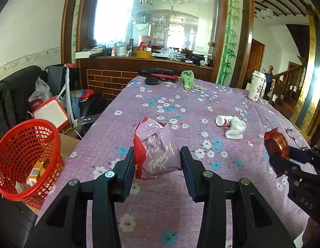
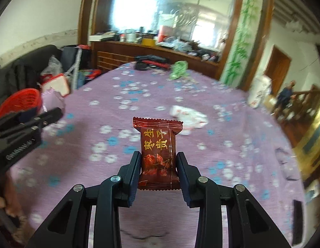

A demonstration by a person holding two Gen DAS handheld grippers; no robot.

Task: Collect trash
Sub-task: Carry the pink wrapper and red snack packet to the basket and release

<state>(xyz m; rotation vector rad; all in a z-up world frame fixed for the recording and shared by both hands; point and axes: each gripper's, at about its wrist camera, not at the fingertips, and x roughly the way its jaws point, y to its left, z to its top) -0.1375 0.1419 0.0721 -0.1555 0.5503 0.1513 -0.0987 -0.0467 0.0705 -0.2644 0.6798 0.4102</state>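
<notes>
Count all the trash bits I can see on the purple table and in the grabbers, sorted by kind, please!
Snack packets, held in grippers: 2, a pink packet in the left gripper and a dark red packet in the right gripper
Small white bottles: 1
Crumpled white wrappers: 1
Total: 4

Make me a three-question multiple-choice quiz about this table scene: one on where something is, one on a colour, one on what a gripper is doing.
1. Where is the basket?
A. beside the table's left edge
B. on the table's far end
C. under the paper cup

2. What colour is it?
A. green
B. red
C. white

3. What is the right gripper doing?
A. hanging empty
B. pressing the tablecloth
C. holding a dark red snack packet

Answers: 1 A, it stands off the cloth's left side; 2 B, red mesh; 3 C, both pads press the packet.
</notes>
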